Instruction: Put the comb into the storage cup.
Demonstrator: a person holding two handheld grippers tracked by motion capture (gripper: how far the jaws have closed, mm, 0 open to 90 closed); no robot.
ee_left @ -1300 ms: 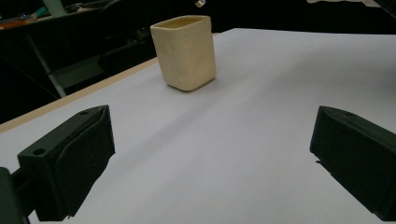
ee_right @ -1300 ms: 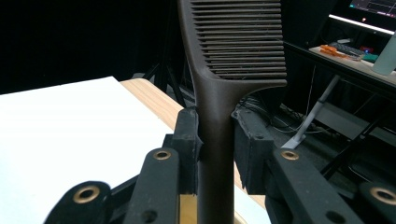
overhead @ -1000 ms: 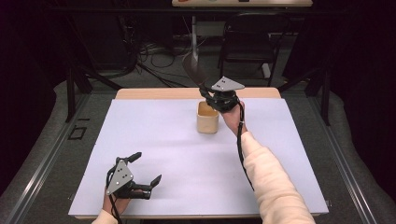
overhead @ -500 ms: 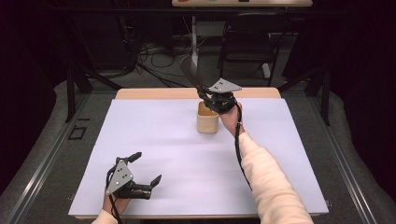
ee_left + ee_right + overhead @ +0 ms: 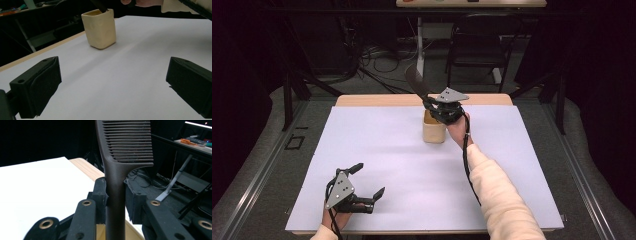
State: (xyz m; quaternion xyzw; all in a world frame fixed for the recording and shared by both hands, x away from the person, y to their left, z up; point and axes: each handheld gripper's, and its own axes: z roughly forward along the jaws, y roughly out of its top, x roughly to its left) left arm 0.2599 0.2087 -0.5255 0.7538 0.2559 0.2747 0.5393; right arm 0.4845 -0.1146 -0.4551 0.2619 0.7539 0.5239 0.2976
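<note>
- The right tool (image 5: 435, 106) was pinching the handle of a dark comb (image 5: 125, 147); in the right gripper view both pads were pressed against the handle, the teeth standing above them.
- Against the two earlier high views, this tool had drifted very slightly toward the cup (image 5: 434, 128) and the grip looked no different.
- The comb leaned up and away from the person, its lower end dipping into the cream cup's mouth, as the left gripper view showed at the rim (image 5: 100, 12).
- That small change suggested the comb was in the last stretch of being lowered into the cup; it was not yet let go, so the placing was likely unfinished.
- The cup stood upright near the far middle of the white surface (image 5: 377, 150), unshifted.
- The left tool (image 5: 364, 181) lay at the near left, well apart from the cup, jaws spread and empty, unmoved across the three high views.
</note>
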